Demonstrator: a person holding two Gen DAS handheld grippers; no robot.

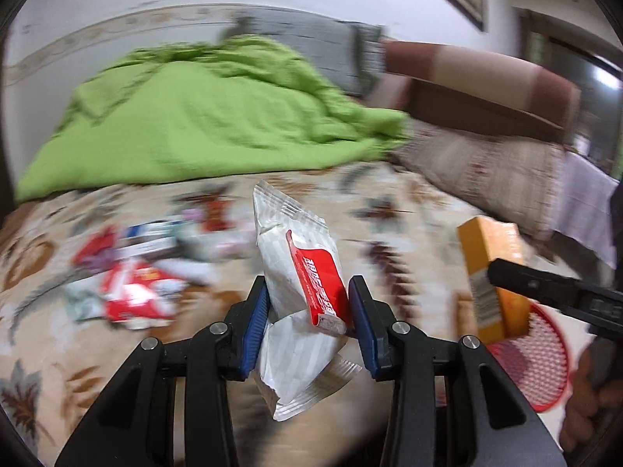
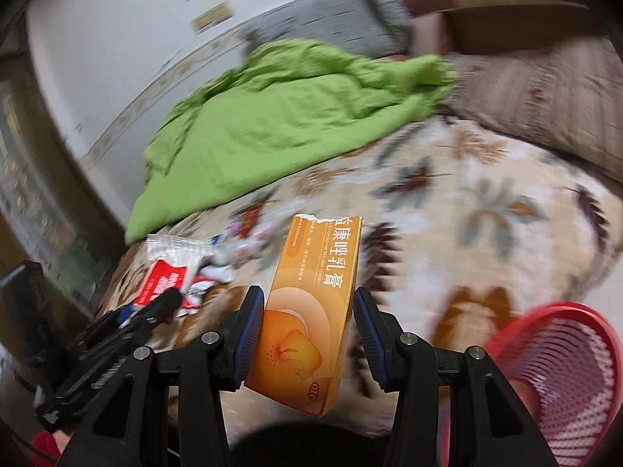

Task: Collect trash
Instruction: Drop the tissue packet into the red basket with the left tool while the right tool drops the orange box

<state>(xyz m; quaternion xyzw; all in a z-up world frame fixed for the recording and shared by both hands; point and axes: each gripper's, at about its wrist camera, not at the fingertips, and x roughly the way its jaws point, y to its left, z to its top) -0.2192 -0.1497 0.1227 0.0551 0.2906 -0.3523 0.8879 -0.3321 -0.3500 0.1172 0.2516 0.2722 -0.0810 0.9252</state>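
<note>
Red basket [image 2: 564,369]: contents unseen; orange box [image 2: 311,311] clamped beside rim.

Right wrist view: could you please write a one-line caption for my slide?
Right gripper holds an orange box above a patterned bedspread, red basket at right.

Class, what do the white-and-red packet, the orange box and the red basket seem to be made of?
White-and-red packet: likely thin plastic film, crinkled, crimped ends.
Orange box: printed cardboard, slightly glossy; flat panels, torn top edge.
Red basket: probably moulded plastic, open mesh wall.
</note>
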